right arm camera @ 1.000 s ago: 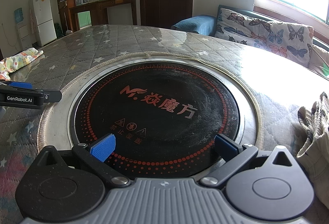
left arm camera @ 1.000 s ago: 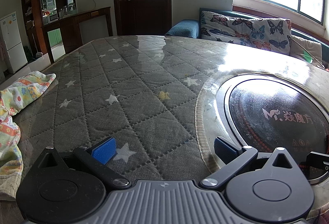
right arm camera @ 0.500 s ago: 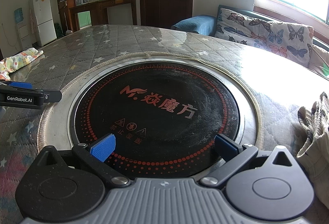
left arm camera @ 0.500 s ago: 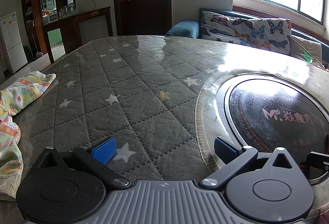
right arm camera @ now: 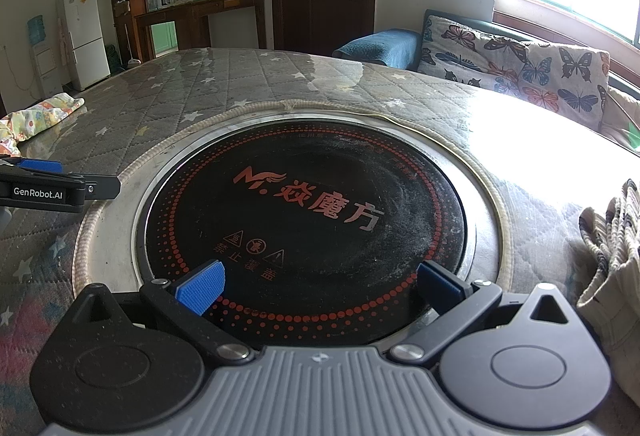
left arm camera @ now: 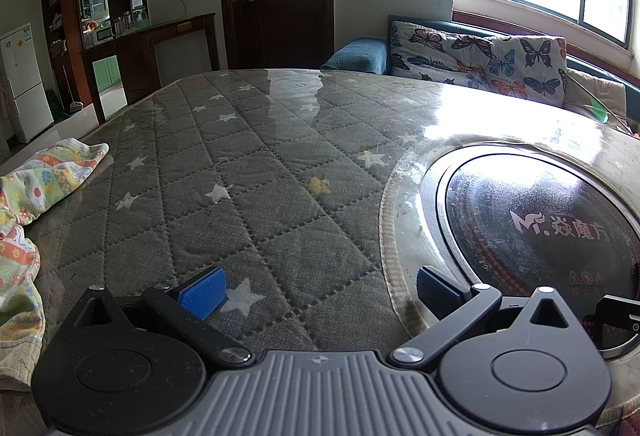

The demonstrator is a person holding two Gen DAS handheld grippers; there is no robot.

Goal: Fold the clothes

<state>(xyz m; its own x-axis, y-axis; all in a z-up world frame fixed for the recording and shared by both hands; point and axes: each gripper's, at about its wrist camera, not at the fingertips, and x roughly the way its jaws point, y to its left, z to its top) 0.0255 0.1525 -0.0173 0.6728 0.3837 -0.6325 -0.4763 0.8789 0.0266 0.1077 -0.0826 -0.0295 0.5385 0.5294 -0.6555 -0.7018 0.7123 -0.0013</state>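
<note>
Clothes: patterned garment (left arm camera: 28, 196) crumpled at far-left table edge, striped piece (right arm camera: 612, 260) bunched at right edge. Left gripper (left arm camera: 320, 290) spread wide, empty, low over quilted table cover (left arm camera: 248, 172). Right gripper (right arm camera: 320, 286) equally wide, empty, over black cooktop (right arm camera: 304, 212).

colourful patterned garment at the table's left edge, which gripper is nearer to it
Left. The left gripper hovers with the colourful garment just off its left side; the right gripper sits over the black cooktop, farther away.
</note>
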